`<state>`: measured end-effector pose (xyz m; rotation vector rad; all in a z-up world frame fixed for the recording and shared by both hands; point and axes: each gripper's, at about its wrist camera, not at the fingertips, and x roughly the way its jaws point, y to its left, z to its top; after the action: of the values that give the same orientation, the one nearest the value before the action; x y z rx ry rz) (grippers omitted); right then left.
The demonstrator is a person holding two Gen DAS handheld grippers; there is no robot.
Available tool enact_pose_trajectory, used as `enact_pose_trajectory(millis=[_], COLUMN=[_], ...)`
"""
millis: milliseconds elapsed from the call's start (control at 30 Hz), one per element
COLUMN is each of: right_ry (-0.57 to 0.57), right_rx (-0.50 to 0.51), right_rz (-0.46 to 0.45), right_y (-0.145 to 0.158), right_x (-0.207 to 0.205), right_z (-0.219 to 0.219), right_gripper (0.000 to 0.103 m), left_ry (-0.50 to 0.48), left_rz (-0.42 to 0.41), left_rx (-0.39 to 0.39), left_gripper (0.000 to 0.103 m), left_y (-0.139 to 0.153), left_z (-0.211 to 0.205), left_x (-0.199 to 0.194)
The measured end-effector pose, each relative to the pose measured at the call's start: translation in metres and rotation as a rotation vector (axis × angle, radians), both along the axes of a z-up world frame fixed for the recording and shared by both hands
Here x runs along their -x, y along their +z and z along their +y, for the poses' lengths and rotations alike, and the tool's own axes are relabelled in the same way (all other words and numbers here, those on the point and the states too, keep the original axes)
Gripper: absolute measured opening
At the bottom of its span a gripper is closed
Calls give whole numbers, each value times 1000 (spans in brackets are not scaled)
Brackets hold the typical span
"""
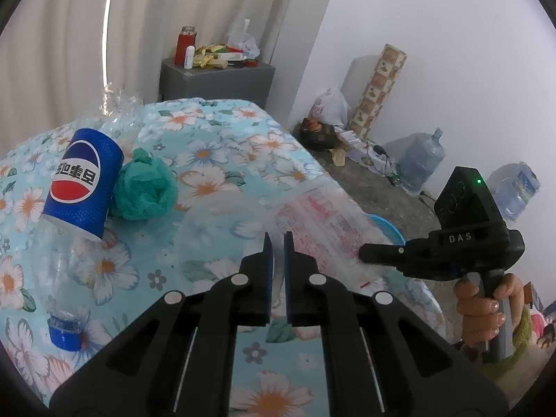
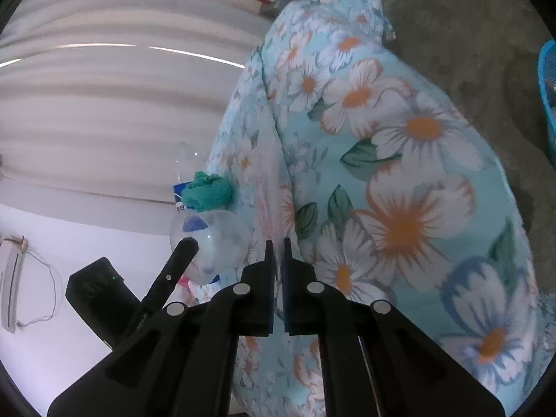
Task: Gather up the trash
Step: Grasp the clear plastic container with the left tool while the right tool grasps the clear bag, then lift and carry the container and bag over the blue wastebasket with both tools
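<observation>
**Two grippers pinch a clear plastic bag over a flowered table**

The left gripper (image 1: 278, 239) has its two fingers drawn close together, nipping a fold of the clear plastic bag (image 1: 312, 215) printed in faded red, which is stretched above the flowered cloth (image 1: 222, 146) near the table's right edge. In the left wrist view, the bag's mouth bulges open just left of the fingertips. Toward the left edge lies a clear Pepsi bottle (image 1: 81, 180) with a blue label, its blue cap (image 1: 66, 335) pointing to the near side. A crumpled green wad (image 1: 146, 186) touches the bottle's right side, and crinkled clear film (image 1: 120, 104) sits behind both, toward the far edge. Off the right edge, the right gripper (image 1: 365, 252) reaches in sideways to the bag, held by a bare hand (image 1: 481, 309); a blue basket (image 1: 391, 229) shows beneath the bag. A gray cabinet (image 1: 215, 80) stands beyond the far edge, and water jugs (image 1: 422, 158) rest on the floor by the wall.

In the right wrist view, tilted sideways, the right gripper (image 2: 278, 243) has its fingers nearly pressed together on a thin edge of the clear plastic bag (image 2: 212, 239), which balloons out to the left. The left gripper's finger (image 2: 180, 260) reaches it from lower left. The green wad (image 2: 206, 193) and the bottle's blue label (image 2: 180, 191) lie past the bag on the flowered cloth (image 2: 399, 173).
</observation>
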<state>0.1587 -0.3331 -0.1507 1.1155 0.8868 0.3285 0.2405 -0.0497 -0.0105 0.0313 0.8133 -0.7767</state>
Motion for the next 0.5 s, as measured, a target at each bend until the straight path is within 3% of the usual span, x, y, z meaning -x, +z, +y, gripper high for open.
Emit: enact_pose_trajectory(millis=[500], right_ry=[-40], right_rx=[22], right_rz=[-63], right_y=[27], right_x=[35], right_z=[-8], right_gripper=[3], left_ry=[47], left_rz=[-108], left_rx=[13], left_gripper=[4], left_y=[42], left_z=[20], left_x=[40])
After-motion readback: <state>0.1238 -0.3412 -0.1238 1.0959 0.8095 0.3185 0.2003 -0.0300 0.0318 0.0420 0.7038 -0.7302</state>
